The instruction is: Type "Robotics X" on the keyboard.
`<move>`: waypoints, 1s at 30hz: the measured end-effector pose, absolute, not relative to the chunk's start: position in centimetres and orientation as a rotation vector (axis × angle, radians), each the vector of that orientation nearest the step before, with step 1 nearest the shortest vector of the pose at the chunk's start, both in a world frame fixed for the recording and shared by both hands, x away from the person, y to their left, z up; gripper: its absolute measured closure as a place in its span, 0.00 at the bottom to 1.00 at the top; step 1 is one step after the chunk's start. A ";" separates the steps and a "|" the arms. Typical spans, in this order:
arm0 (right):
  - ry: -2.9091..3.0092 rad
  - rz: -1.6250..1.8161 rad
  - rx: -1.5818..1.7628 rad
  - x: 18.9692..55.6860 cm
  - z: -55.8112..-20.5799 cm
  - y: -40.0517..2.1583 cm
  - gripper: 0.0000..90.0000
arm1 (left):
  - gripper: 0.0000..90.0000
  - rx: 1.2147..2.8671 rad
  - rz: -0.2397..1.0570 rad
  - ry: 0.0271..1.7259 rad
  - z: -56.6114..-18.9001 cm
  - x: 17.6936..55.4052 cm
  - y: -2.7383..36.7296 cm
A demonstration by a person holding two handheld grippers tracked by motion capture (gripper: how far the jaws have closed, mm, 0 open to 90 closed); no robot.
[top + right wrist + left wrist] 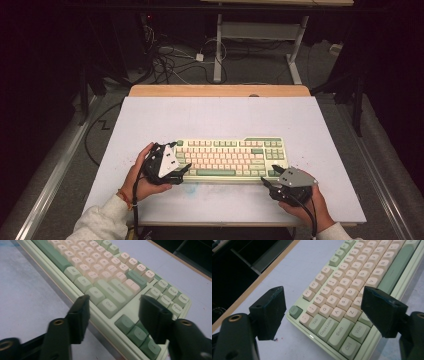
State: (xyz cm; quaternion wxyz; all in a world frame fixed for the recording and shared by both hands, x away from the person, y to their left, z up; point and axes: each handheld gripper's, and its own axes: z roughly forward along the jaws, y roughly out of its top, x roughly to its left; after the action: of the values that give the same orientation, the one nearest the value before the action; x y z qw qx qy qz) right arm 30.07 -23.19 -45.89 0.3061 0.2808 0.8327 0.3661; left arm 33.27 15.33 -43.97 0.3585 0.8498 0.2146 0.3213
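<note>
A green-and-cream mechanical keyboard (227, 159) lies near the worktop's (220, 115) front edge. The left hand-held gripper (184, 171) gapes over its left end; the right hand-held gripper (267, 184), half-open, seemingly straddles the right front corner, gripping nothing.

A pale green and cream mechanical keyboard (227, 159) is lying across the near middle of the light grey tabletop (220, 117), blocking the way between the left gripper (184, 170) at its left end and the right gripper (267, 183) at its right near corner. Bare tabletop is stretching wide behind the keyboard and along both sides. A narrower bare strip is running in front of it.
</note>
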 end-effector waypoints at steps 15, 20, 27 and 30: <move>2.347 1.003 0.658 32.0 -44.6 -20.3 0.97 | 0.21 2.168 0.798 0.671 -44.9 31.7 18.5; 2.371 1.013 0.636 33.1 -44.4 -18.7 1.00 | 0.21 2.174 0.789 0.692 -45.3 31.5 19.1; 2.387 1.008 0.635 35.3 -44.2 -16.3 1.00 | 0.21 2.207 0.775 0.712 -46.1 31.1 19.7; 2.400 0.986 0.626 36.2 -44.4 -15.2 1.00 | 0.21 2.211 0.743 0.725 -46.5 30.9 19.8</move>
State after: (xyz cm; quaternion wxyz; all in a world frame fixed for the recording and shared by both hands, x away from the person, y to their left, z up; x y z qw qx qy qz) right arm 36.18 -15.23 -44.39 0.2342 0.2280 0.8742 0.3592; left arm 30.86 19.82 -46.53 0.3422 0.8506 0.2787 0.2859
